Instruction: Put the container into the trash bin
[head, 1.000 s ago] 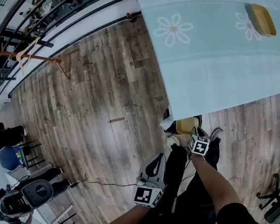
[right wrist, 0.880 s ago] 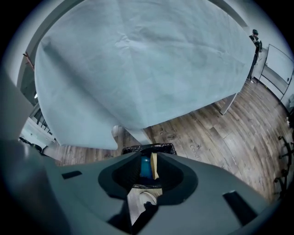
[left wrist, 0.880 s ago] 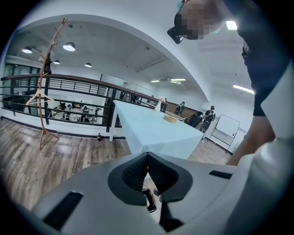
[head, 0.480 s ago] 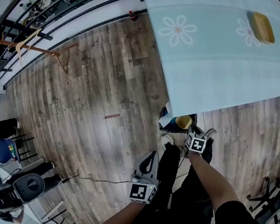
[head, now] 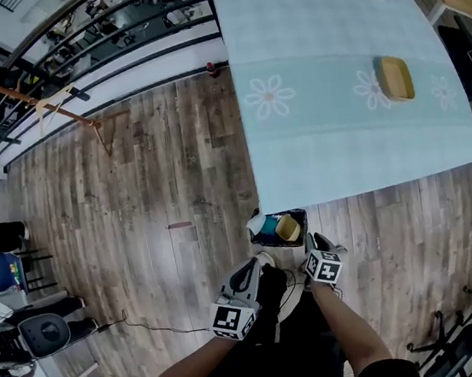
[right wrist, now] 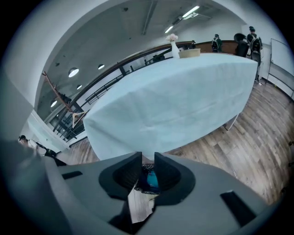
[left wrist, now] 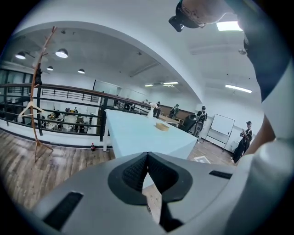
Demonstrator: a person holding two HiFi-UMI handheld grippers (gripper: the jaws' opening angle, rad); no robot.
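Container (head: 288, 229) in trash bin (head: 300, 216), just beyond empty right gripper (head: 314, 246).

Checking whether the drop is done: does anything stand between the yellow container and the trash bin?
Nothing visible does. The yellow container already lies inside the trash bin, by the table's edge. The right hand-held gripper points at the bin, jaws apart with nothing between them.

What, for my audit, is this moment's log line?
container: in trash bin | right hand-held gripper: open, empty | left hand-held gripper: shut
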